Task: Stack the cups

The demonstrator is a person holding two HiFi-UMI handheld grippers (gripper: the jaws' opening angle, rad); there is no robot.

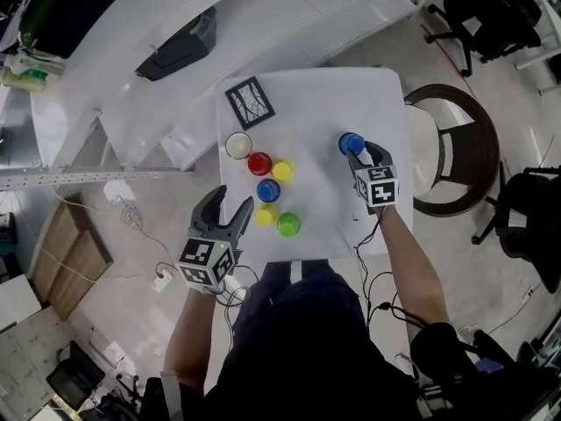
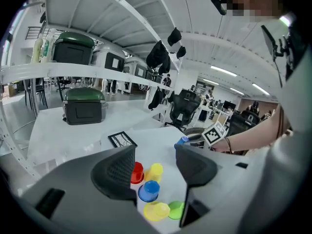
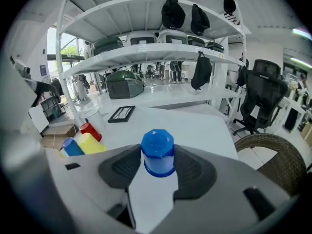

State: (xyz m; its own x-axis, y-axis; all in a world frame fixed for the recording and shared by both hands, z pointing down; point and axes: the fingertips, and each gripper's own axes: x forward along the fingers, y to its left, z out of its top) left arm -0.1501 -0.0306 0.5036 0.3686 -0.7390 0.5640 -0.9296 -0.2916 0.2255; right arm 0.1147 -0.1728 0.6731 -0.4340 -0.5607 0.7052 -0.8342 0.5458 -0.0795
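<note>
On the white table (image 1: 316, 103) stand inverted cups: red (image 1: 259, 163), yellow (image 1: 282, 171), blue (image 1: 268, 189), a second yellow (image 1: 266, 214) and green (image 1: 288, 224), with a white cup (image 1: 238, 145) upright behind them. My right gripper (image 1: 354, 150) is over the table's right part, shut on another inverted blue cup (image 3: 157, 147); its pads press the cup's sides. My left gripper (image 1: 230, 202) hangs open and empty at the table's near left edge, with the cluster (image 2: 148, 190) seen between its jaws.
A black-framed picture (image 1: 250, 102) lies at the table's far left corner. A wicker chair (image 1: 451, 147) stands close to the right edge, with office chairs (image 1: 482, 7) beyond. White shelving with a black bin (image 1: 180, 42) runs behind and to the left. Cables (image 1: 131, 213) lie on the floor.
</note>
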